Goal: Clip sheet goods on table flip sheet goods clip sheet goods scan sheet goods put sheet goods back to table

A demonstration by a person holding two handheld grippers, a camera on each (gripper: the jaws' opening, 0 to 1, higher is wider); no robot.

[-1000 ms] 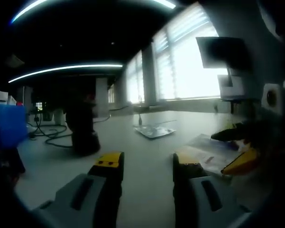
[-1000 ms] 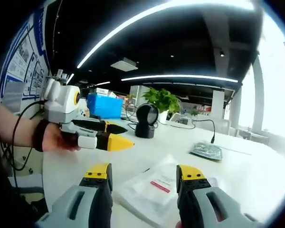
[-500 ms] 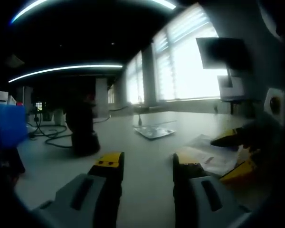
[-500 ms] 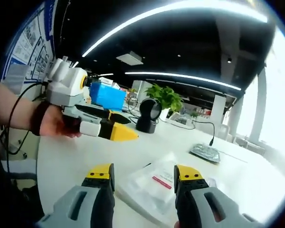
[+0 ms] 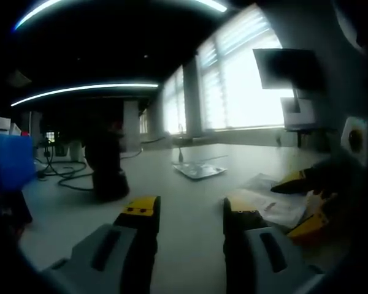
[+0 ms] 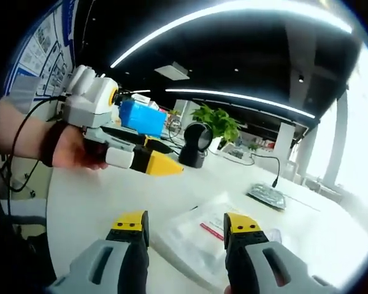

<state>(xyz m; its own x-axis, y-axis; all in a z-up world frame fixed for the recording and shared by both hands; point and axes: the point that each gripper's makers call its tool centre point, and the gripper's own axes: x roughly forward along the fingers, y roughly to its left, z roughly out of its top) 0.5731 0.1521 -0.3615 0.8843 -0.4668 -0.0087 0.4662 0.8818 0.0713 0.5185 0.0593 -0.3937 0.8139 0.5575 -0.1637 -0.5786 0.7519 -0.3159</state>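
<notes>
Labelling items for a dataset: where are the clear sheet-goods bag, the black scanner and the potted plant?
clear sheet-goods bag [image 6: 196, 236], right gripper view, middle near red label.
black scanner [image 6: 195, 142], right gripper view, round head.
potted plant [image 6: 219, 121], right gripper view, leaves.

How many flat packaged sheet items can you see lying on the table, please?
2: a clear bag with a red label just ahead of the right gripper, and a silvery packet farther back. Others may be hidden.

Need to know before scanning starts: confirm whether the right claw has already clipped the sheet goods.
No. In the right gripper view the right claw stands open above the sheet goods, which lie flat on the table.
</notes>
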